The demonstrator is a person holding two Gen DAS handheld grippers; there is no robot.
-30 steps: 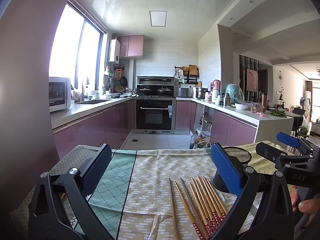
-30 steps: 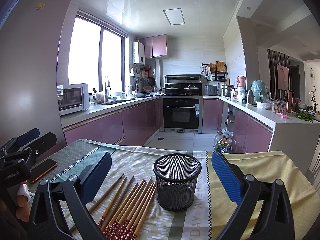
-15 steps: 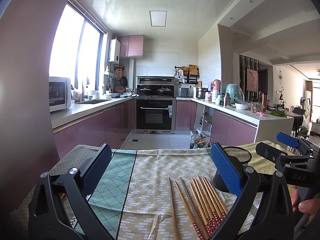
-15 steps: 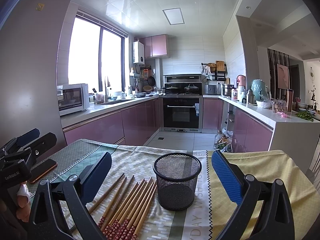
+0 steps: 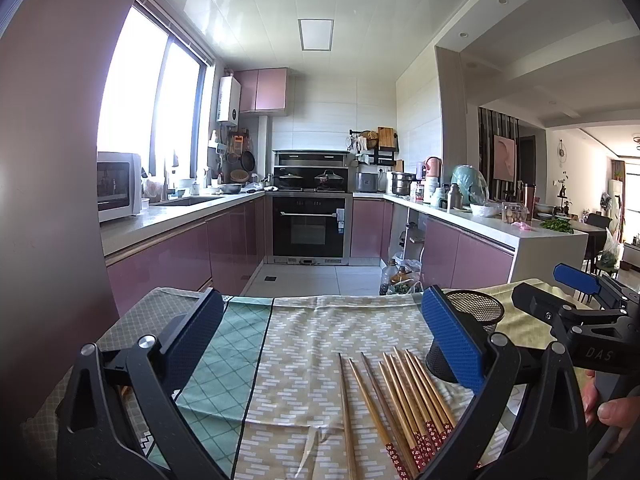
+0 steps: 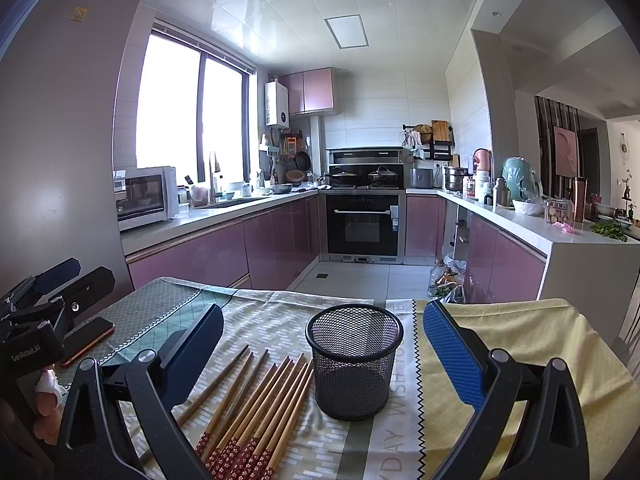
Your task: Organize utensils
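Kitchen setting: pink cabinets and an oven at the back, with a table in front under a patchwork tablecloth (image 6: 500,336). A person held one pair of tongs in each hand over the near edge.

Right gripper (image 6: 324,344): jaws spread wide, nothing between them. Left gripper (image 5: 320,332): likewise spread wide and empty. Both hung above the cloth, touching nothing.

From the right tongs, the chopsticks (image 6: 256,408) lay at about 7 o'clock, low and left, partly under the left finger. From the left tongs, the same bundle (image 5: 404,396) lay at about 5 o'clock, low and right. The sticks lay flat, side by side, fanned a little. Their long axis ran near to far, with the red patterned ends toward the person and the plain tips pointing away. Neither tongs looked clearly nearer; the bundle sat between the two.

Mesh cup (image 6: 354,364): black, upright, just beside the bundle on its right, dead ahead at 6 o'clock between the right fingers. Its mouth showed nothing inside, so judged empty. No stick was in it yet; sorting judged not begun.

A phone (image 6: 86,340) lay at the far left, well apart from the sticks.
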